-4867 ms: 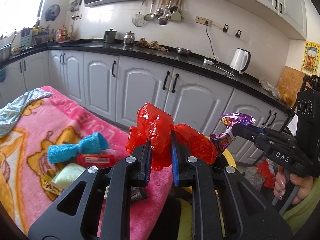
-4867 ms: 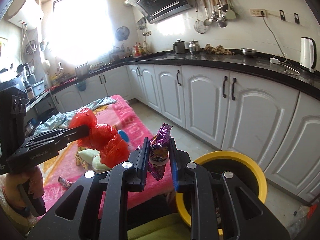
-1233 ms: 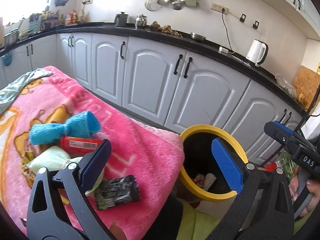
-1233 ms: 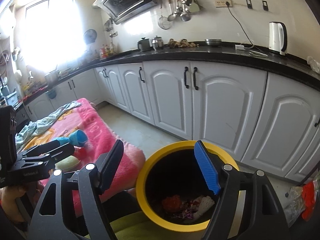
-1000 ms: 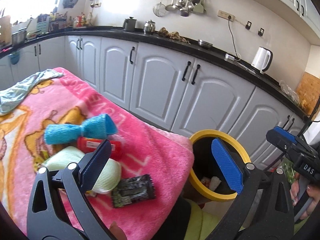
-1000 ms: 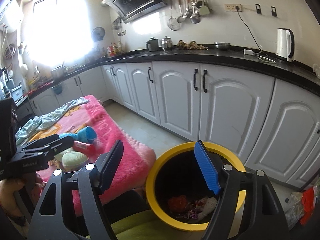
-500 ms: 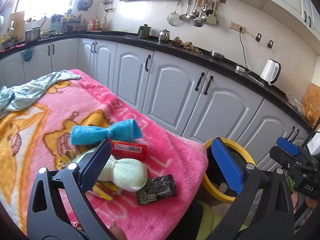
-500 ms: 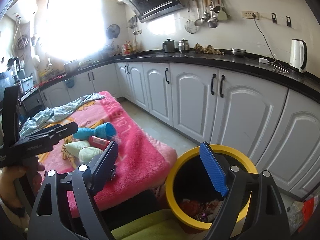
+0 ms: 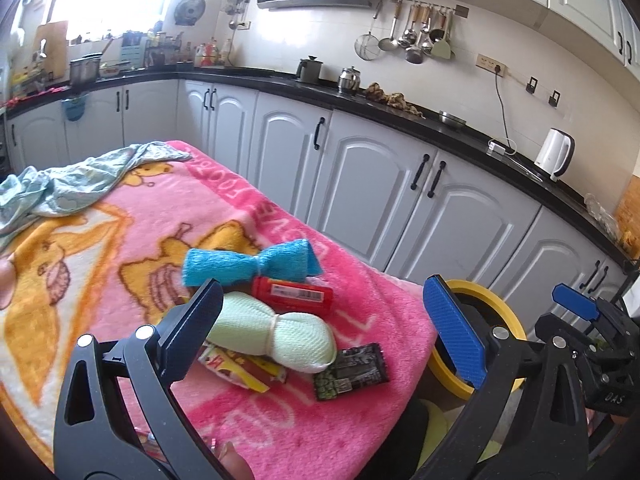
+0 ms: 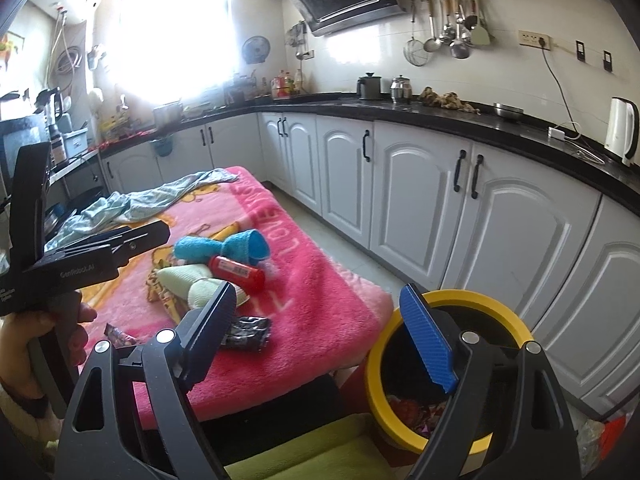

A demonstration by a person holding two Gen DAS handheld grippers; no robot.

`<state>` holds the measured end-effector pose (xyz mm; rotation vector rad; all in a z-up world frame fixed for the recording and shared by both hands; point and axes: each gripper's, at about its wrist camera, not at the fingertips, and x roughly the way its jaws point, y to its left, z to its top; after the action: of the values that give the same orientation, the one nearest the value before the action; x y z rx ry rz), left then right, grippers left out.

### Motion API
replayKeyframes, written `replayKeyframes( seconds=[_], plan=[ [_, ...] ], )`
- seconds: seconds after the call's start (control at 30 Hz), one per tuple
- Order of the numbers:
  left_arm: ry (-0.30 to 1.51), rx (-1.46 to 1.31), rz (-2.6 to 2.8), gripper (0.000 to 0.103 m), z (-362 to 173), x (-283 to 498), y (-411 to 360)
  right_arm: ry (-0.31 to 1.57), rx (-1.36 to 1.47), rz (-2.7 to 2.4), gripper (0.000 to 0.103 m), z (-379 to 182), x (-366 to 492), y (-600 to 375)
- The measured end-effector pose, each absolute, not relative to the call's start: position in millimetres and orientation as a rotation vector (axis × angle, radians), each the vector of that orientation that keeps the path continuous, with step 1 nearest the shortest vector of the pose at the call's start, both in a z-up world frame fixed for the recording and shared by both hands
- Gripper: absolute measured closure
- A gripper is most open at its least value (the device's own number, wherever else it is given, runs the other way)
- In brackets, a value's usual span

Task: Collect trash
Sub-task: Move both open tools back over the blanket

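Now both empty: left claw [image 9: 320, 330] and right claw [image 10: 320, 340] spread wide. Dark wrapper [image 9: 352, 372] on blanket near bin [image 10: 456, 302]; risks snagging pile, or grabbing towel roll [image 9: 272, 338] touching it.

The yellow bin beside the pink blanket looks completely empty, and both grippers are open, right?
Not quite. The yellow bin beside the pink blanket already holds trash, as the right wrist view shows. Both the left gripper and the right gripper are indeed open.
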<state>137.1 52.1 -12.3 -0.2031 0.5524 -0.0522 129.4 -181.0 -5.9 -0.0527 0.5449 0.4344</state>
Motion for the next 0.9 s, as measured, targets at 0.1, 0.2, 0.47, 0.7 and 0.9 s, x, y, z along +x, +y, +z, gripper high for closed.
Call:
replayKeyframes(
  seconds=[0.1, 0.2, 0.47, 0.7, 0.9],
  plan=[
    [0.551, -0.216, -0.032, 0.011, -13, 133, 62, 0.552, -0.069, 0.454, 0.022, -8, 128, -171],
    [0.550, -0.228, -0.009, 0.011, -14, 131, 73, 0.561, -0.088, 0.474, 0.022, -11, 127, -161],
    [0.558, -0.263, 0.055, 0.011, -20, 126, 104, 0.600, -0.134, 0.524, 0.022, -25, 127, -133],
    [0.568, -0.299, 0.105, 0.011, -28, 124, 127, 0.638, -0.159, 0.547, 0.022, -40, 136, -114],
    [0.594, -0.347, 0.152, 0.011, -42, 124, 149, 0.659, -0.184, 0.563, 0.022, -52, 144, -97]
  ],
)
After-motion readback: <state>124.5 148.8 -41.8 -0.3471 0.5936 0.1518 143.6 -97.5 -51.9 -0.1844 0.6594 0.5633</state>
